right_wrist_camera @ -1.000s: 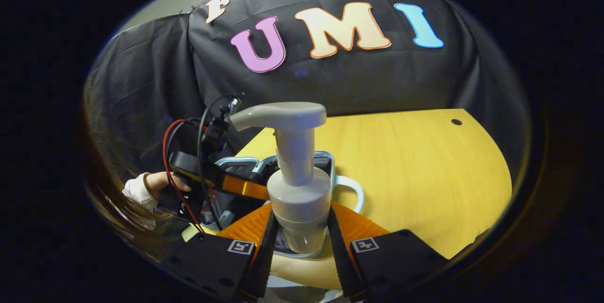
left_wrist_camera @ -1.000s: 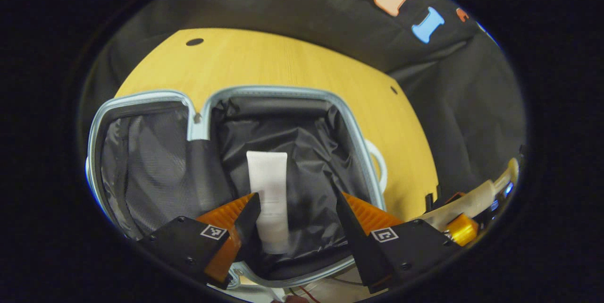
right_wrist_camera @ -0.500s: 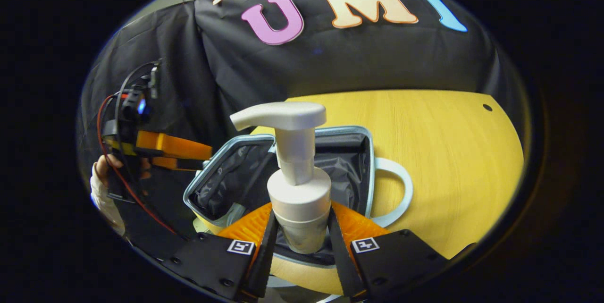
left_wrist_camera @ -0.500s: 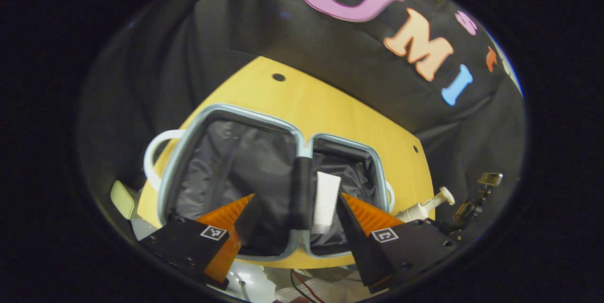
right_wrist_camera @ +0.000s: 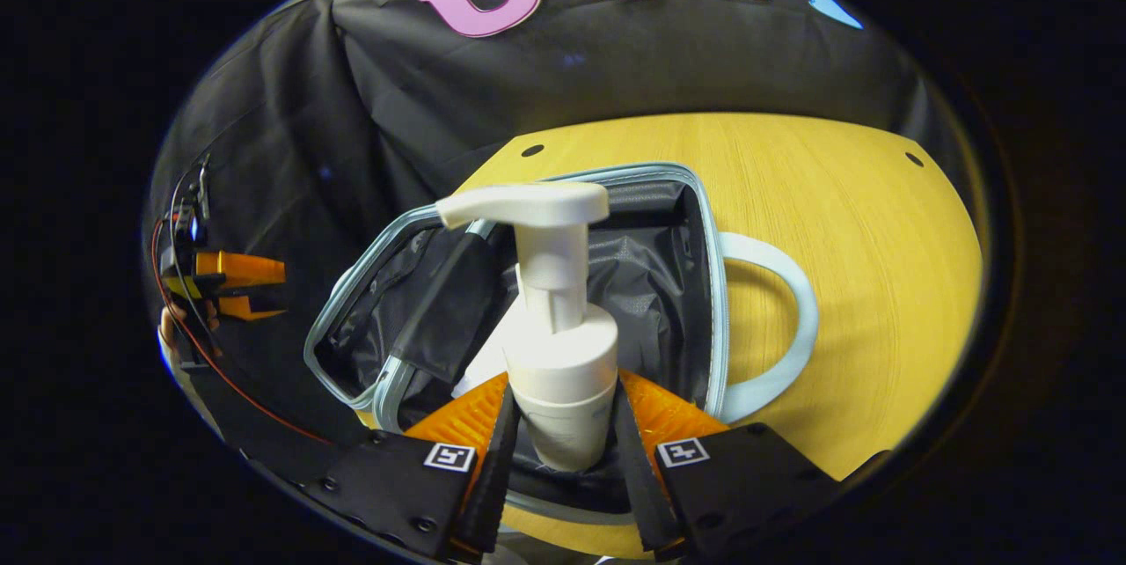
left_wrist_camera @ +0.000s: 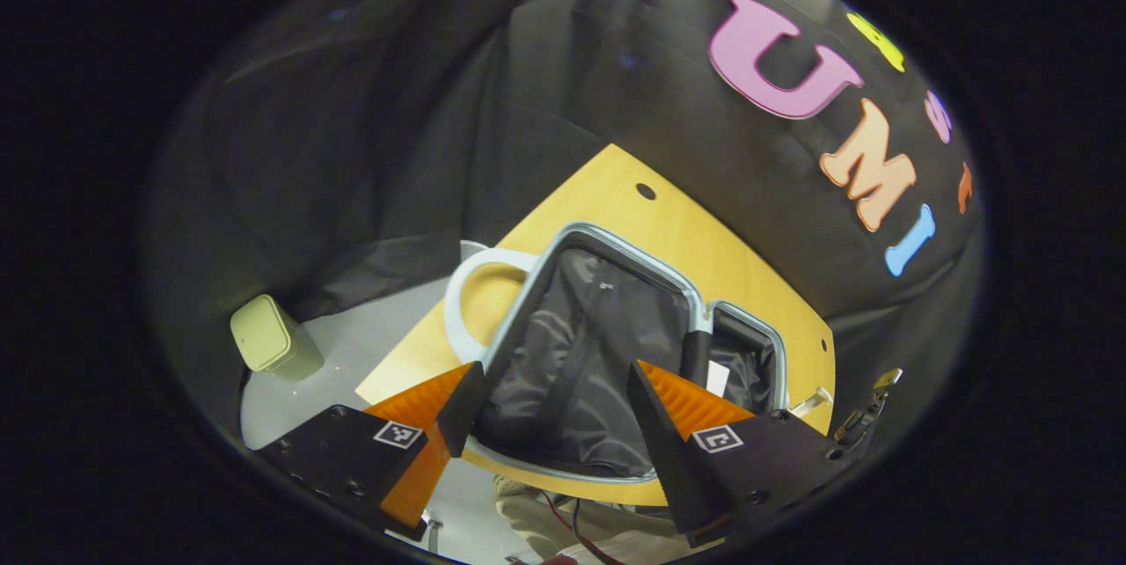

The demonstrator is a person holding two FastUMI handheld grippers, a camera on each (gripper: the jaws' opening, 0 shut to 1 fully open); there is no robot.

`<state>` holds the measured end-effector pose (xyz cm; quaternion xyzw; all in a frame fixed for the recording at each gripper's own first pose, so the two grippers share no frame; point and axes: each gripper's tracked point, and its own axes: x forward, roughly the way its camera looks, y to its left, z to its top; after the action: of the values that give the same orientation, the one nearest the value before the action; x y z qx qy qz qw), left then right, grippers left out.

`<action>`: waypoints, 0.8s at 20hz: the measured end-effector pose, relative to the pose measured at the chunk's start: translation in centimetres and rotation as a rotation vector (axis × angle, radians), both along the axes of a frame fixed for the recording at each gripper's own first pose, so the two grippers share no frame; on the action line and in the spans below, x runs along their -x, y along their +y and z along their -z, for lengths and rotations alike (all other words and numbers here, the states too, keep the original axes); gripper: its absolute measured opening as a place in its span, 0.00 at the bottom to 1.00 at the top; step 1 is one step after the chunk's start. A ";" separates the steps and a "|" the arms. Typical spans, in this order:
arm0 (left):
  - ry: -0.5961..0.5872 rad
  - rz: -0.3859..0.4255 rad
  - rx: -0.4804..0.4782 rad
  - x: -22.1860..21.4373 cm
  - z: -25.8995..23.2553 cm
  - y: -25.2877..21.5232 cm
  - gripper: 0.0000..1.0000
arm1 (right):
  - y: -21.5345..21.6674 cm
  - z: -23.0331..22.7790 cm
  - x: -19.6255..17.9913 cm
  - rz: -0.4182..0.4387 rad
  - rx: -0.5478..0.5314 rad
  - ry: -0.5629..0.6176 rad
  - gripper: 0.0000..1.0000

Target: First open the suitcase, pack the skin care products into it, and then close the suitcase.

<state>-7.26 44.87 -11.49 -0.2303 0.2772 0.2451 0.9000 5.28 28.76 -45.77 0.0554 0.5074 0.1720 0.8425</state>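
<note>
While the suitcase is lying open on the yellow table, the scene is reading as follows.

Right gripper (right_wrist_camera: 558, 424): its two fingers are pressing on the lower body of a white pump bottle (right_wrist_camera: 558, 345), holding it upright above the open case.

Pump bottle: its spout is pointing to the left in the right gripper view; the bottle is hanging over the near edge of the right-hand compartment.

Left gripper (left_wrist_camera: 545, 407): its jaws are standing spread wide with nothing between them, hovering near the front edge of the table (left_wrist_camera: 607, 204).

Suitcase (left_wrist_camera: 616, 253): it is sitting unzipped and flat, both dark-lined halves facing up, pale blue trim running around each rim, a white handle (right_wrist_camera: 787, 319) sticking out at the side.

White tube (left_wrist_camera: 717, 378): it is lying inside the far compartment in the left gripper view, partly hidden behind the divider; in the right gripper view a pale shape is showing just behind the bottle.

Small pale-green bin (left_wrist_camera: 268, 343): it is standing on the grey floor, well apart from the table.

Person's hand (right_wrist_camera: 180, 323): it is gripping the other gripper at the far left of the right gripper view.
</note>
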 end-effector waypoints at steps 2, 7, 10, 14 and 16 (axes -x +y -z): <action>-0.017 -0.029 0.019 0.1 0.5 1.3 0.95 | -0.2 0.5 -0.1 0.004 0.015 -0.002 0.58; -0.051 -0.068 0.070 -0.7 2.1 3.5 0.95 | -0.1 -1.3 -1.0 0.045 -0.028 -0.040 0.65; -0.044 -0.099 0.084 -1.2 3.3 5.4 0.95 | -1.5 -4.4 -2.9 0.119 -0.060 -0.114 0.96; -0.031 -0.140 0.107 -1.8 5.0 8.0 0.95 | -6.5 -8.3 -4.8 0.193 0.008 -0.224 0.98; -0.031 -0.155 0.137 -2.1 5.7 9.0 0.95 | -9.3 -10.5 -5.1 0.236 0.040 -0.265 0.93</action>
<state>-5.15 53.90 -17.19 -0.3160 0.2608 0.2907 0.8647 10.42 19.47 -35.31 0.0745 0.3854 0.0674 0.9173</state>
